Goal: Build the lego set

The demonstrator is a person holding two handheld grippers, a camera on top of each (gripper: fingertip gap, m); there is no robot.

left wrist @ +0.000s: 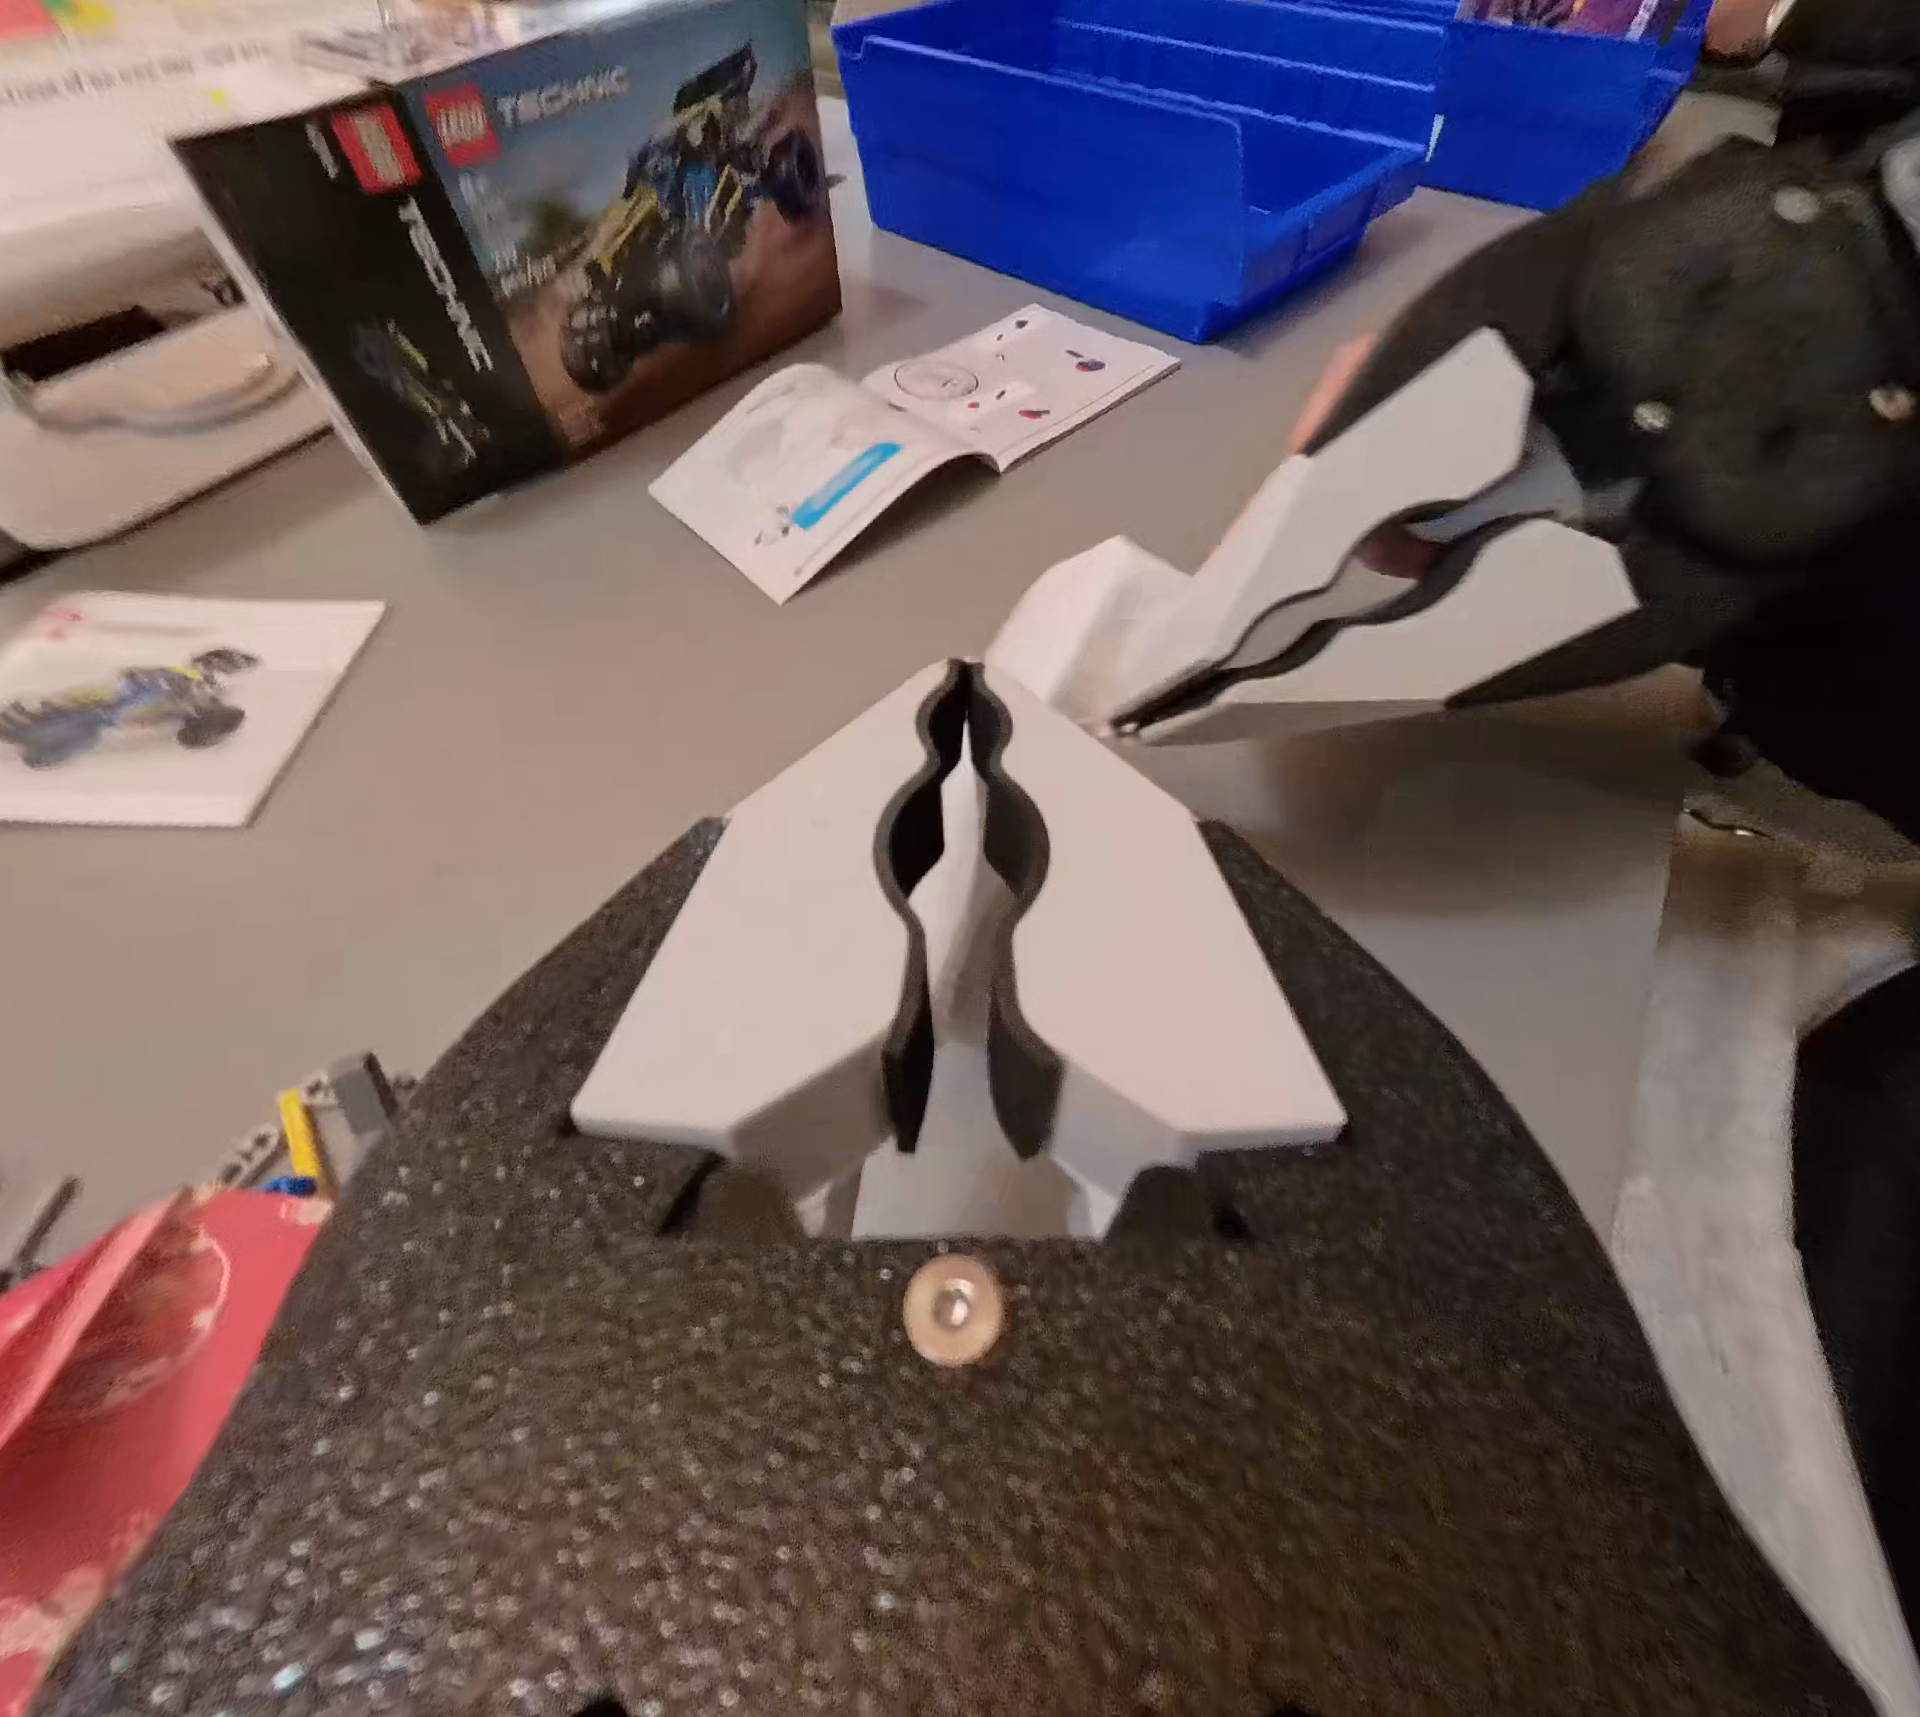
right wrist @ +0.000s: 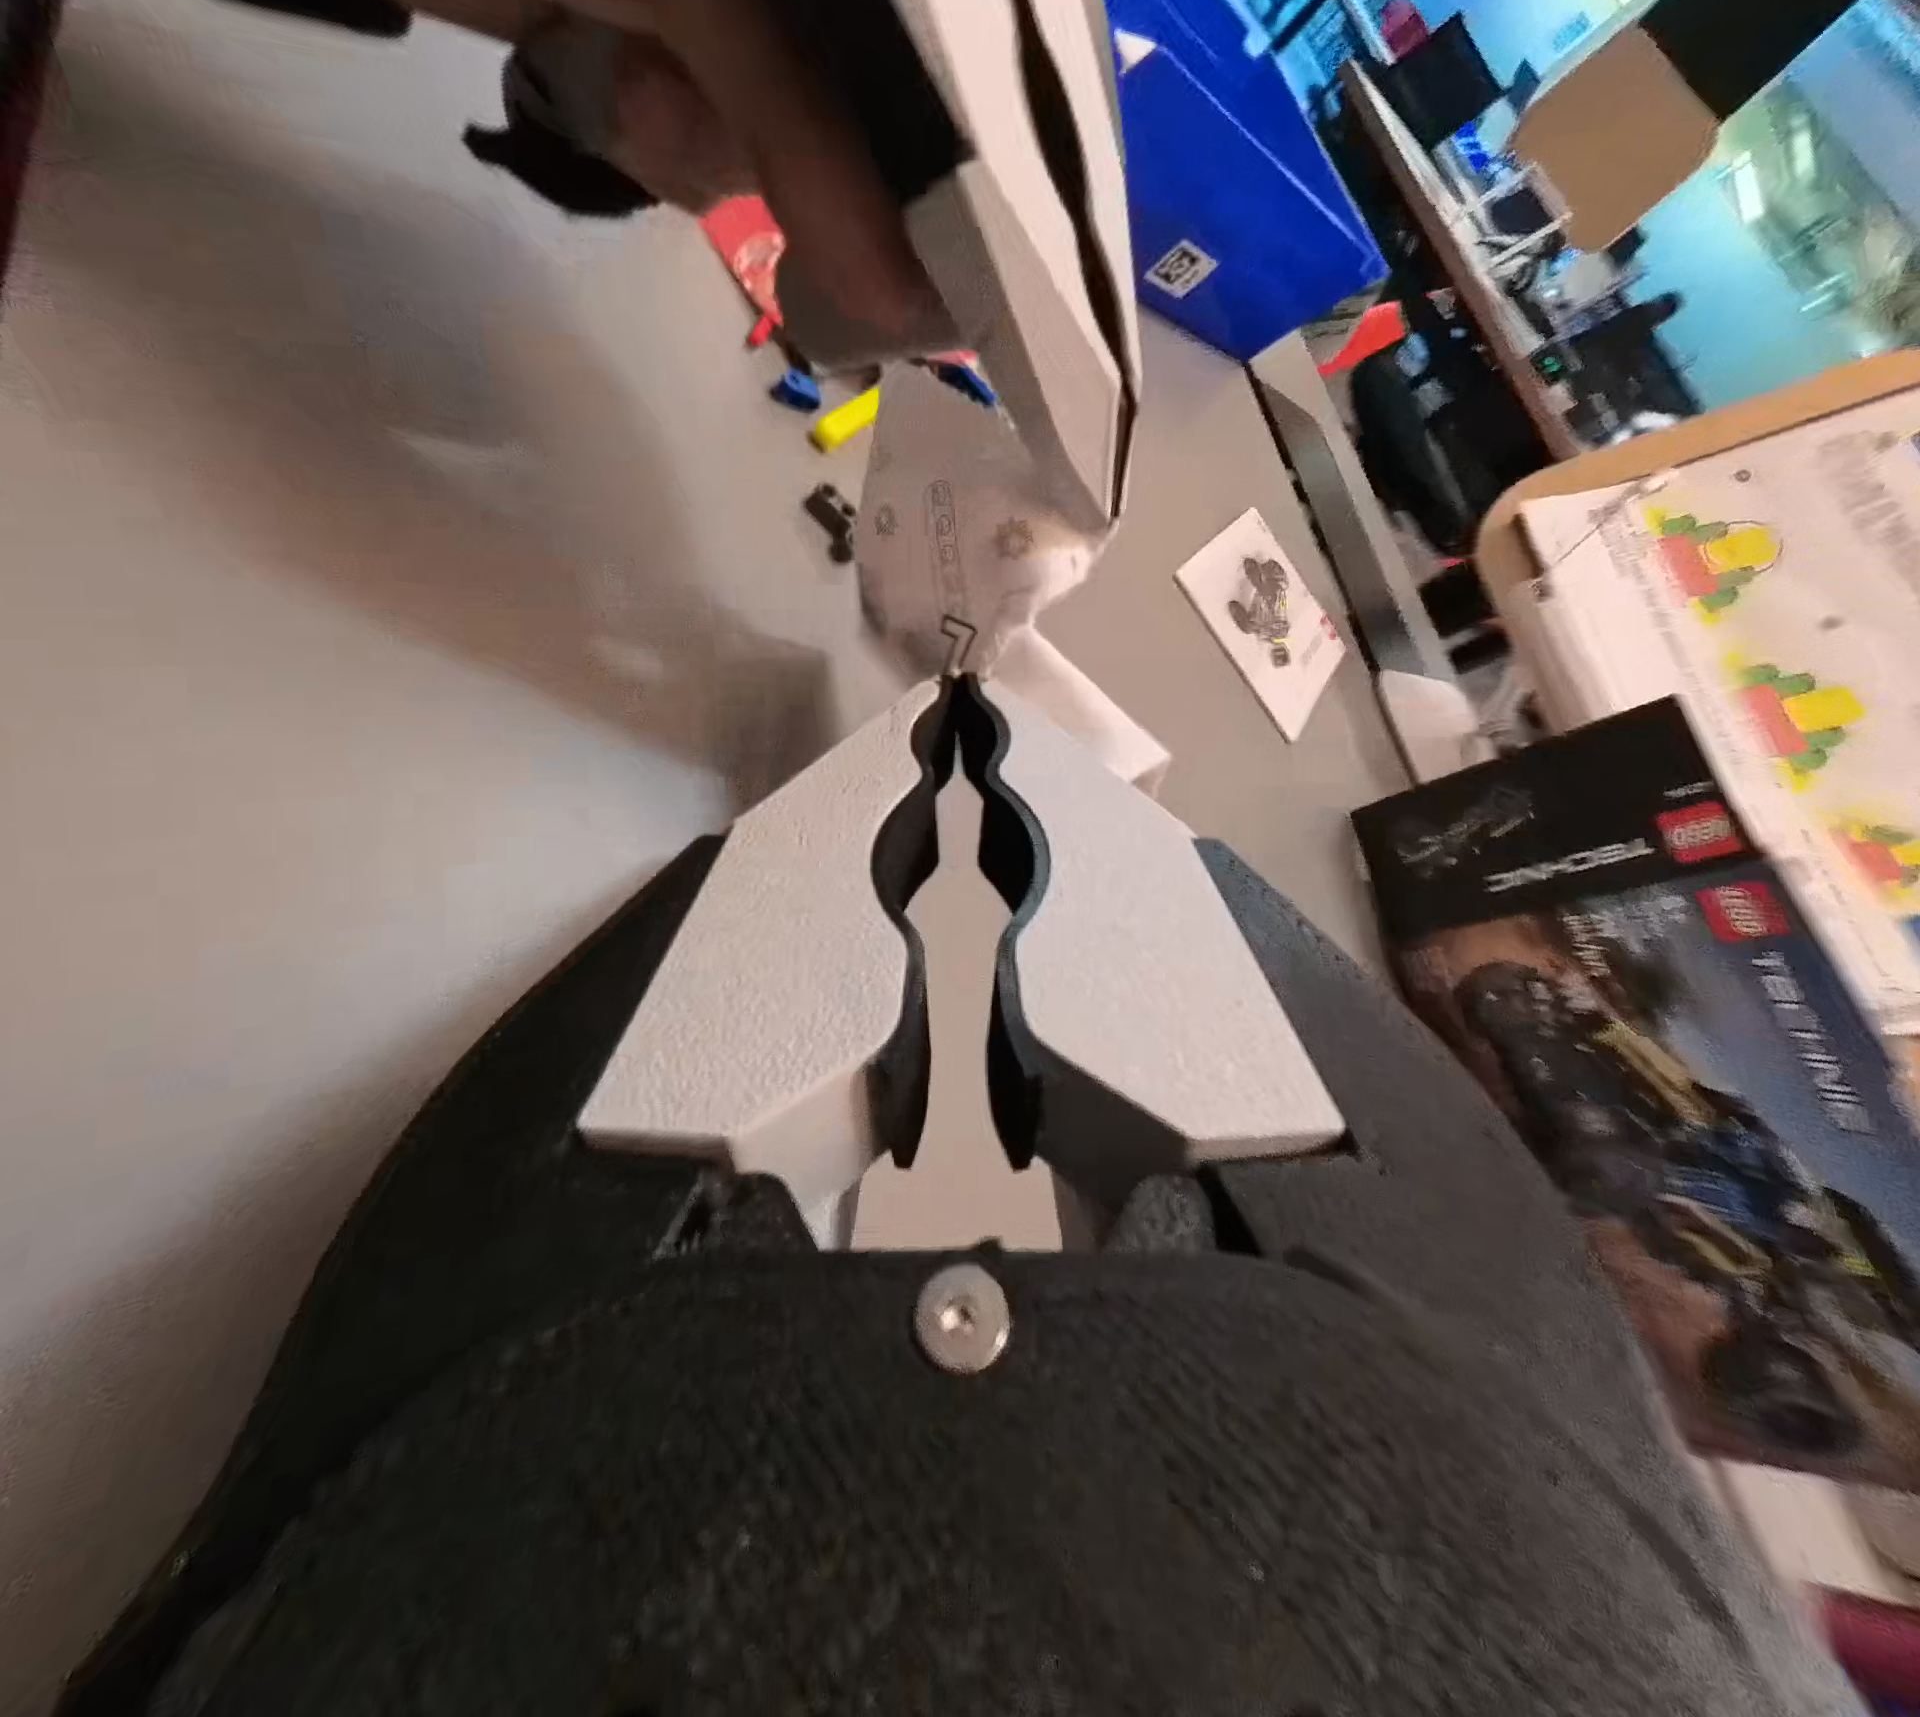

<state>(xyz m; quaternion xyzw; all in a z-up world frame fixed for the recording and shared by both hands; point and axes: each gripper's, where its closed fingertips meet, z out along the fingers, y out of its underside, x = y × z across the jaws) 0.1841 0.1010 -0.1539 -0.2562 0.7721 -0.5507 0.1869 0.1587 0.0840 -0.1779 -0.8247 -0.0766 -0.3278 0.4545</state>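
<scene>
A white paper parts bag (right wrist: 935, 545) with printed marks hangs above the grey table, held between both grippers. My right gripper (right wrist: 961, 680) is shut on the bag's near edge. My left gripper (right wrist: 1117, 509) comes in from above and is shut on the bag's far corner. In the left wrist view my left gripper (left wrist: 966, 670) is shut at its tips, with the bag (left wrist: 1081, 618) just to the right. There the right gripper (left wrist: 1127, 722) pinches the bag from the right side. Loose yellow (right wrist: 844, 418), blue (right wrist: 795, 389) and black (right wrist: 831, 519) pieces lie on the table beyond the bag.
The set's box (left wrist: 520, 244) stands at the left with an open instruction booklet (left wrist: 914, 441) beside it. A second booklet (left wrist: 156, 701) lies at the left edge. Blue bins (left wrist: 1122, 150) sit at the back. A red packet (left wrist: 104, 1355) and small parts (left wrist: 301, 1137) lie near left. The tips of one gripper are about 4 cm away from the tips of the other.
</scene>
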